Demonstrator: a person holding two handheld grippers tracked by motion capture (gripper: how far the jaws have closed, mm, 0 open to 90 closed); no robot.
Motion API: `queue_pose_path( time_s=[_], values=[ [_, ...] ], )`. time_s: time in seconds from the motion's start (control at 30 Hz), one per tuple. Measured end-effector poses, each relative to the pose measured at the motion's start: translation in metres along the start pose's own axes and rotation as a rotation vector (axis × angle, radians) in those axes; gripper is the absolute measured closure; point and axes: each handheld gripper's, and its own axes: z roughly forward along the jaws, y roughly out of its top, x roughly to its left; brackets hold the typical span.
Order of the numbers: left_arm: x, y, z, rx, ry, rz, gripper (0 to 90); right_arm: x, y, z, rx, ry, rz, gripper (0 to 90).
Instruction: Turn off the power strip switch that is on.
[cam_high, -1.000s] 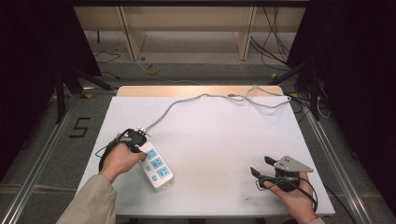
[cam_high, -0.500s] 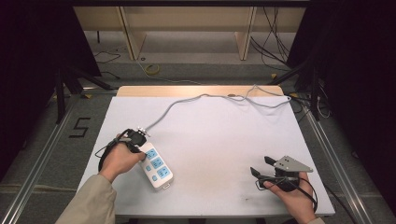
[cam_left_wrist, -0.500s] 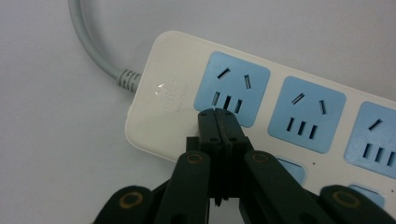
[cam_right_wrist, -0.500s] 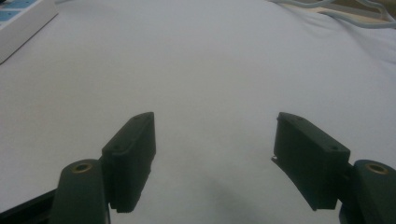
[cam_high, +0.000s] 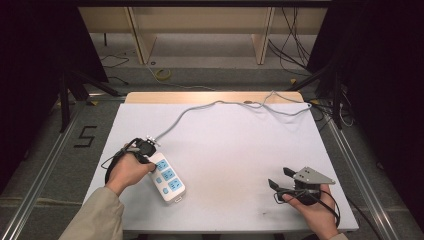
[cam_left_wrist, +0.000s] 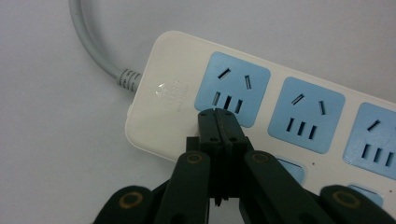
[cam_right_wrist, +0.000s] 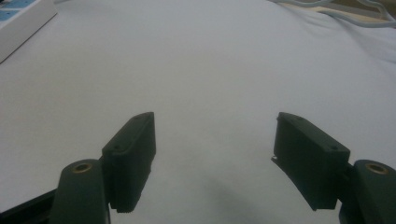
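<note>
Power strip (cam_high: 167, 180) lies on the near left part of your white counter (cam_high: 235, 150), set at a slant with its cord end pointing away from you and its far end toward the near edge. It is white with blue socket panels, and its grey cable (cam_high: 200, 107) runs off from the cord end, curves across the counter toward the far right and loops near the far edge. Your left gripper (cam_left_wrist: 217, 120) is clenched, the two black jaws pressed flat against each other with nothing between them, and their tips rest on the strip's white top face just beside the first blue socket (cam_left_wrist: 237, 86), on the side nearest the cord end; in the left gripper view the next socket (cam_left_wrist: 306, 114) sits further along the strip. In the high view your left hand (cam_high: 127, 170) covers that gripper at the strip's cord end. Your right gripper (cam_high: 280, 179) is well apart from the strip, at the near right of the counter, held in your right hand (cam_high: 312, 210). Its jaws stand wide and released, with only bare counter between them in the right gripper view, and a corner of the strip shows far off at the upper left there
</note>
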Motion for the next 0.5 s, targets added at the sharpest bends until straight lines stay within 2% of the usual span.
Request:
queue_pose_path(
  time_s=[0.5],
  values=[
    [0.0006, 0.0003, 0.0000, -0.001, -0.002, -0.002, 89.9, 0.0000, 0.0001, -0.0002, -0.002, 0.000, -0.001, 30.5]
  ],
)
